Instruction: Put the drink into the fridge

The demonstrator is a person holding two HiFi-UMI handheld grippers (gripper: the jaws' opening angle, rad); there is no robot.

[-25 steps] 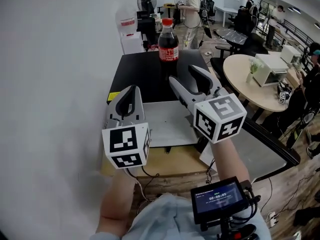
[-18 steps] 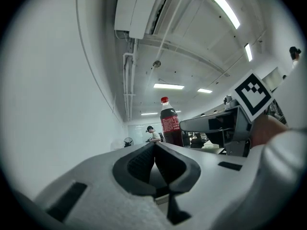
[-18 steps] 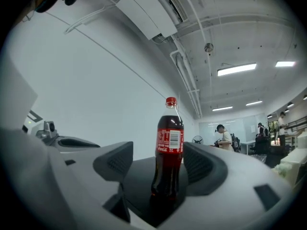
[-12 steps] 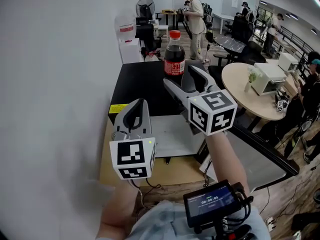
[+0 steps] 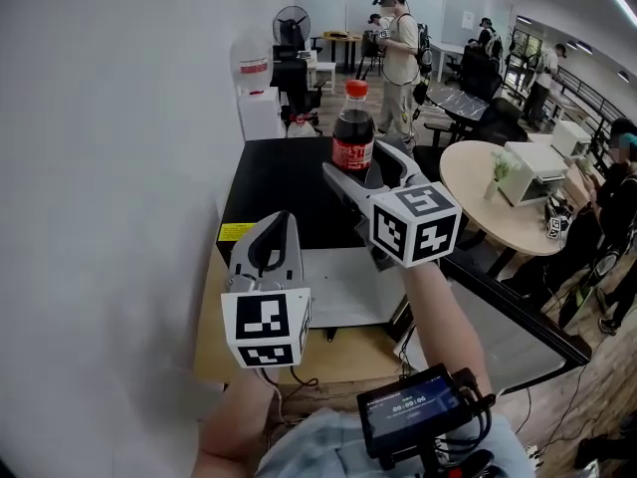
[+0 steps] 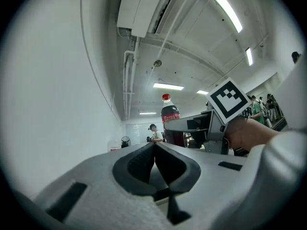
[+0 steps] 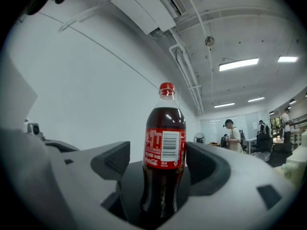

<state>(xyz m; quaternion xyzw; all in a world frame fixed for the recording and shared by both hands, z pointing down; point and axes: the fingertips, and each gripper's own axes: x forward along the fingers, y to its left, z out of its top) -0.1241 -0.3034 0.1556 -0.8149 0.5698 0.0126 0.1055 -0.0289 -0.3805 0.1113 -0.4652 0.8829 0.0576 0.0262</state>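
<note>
- While the right gripper (image 5: 363,165) (image 7: 158,164) sits at centre frame in the head view, its jaws stand spread wide and have just been opening. The cola bottle (image 5: 352,132) (image 7: 164,147) is between them. A gap shows on the bottle's frame-left side, and the other jaw is just beside the label.
- Cola bottle: upright on the black tabletop (image 5: 279,177), upper centre of the head view. Long axis vertical, red cap (image 7: 166,86) pointing up, barcode side of the label facing the right gripper's camera.
- Left gripper (image 5: 271,245) (image 6: 155,152): lower left of the head view, well apart from the bottle. Jaws pressed together, nothing between them.
- White wall (image 5: 109,167) fills the left of the frame.
</note>
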